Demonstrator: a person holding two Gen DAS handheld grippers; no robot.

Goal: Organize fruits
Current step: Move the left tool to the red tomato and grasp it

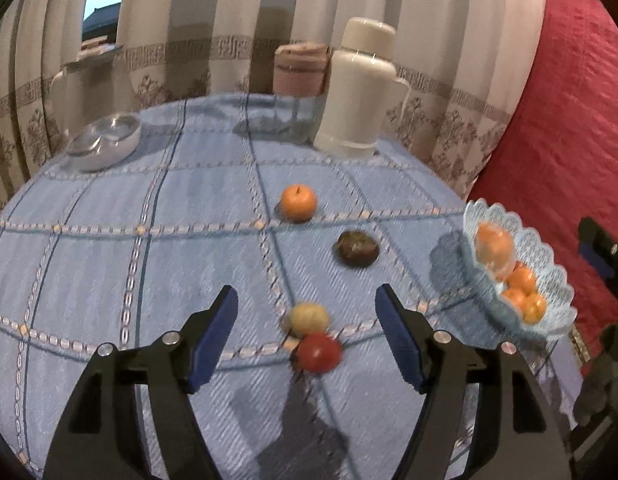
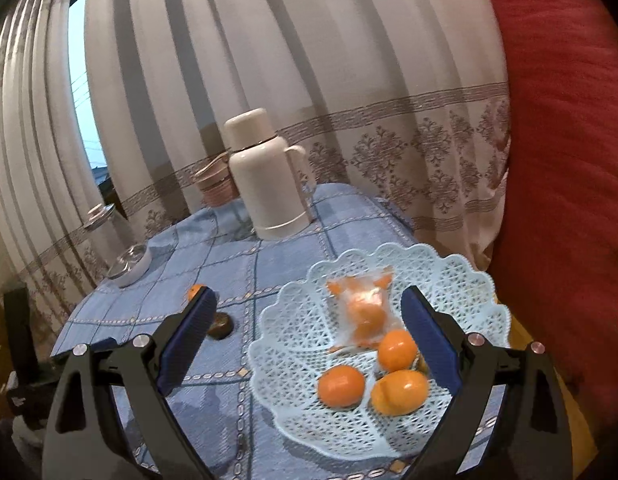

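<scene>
Four loose fruits wait; my left gripper (image 1: 305, 336) gapes around the smooth, firm red tomato (image 1: 319, 353) low centre; right gripper (image 2: 309, 336) gapes, empty.

Orange (image 2: 195, 291) half behind gripper pad.

No legible text or labels, perhaps from blur.
</scene>
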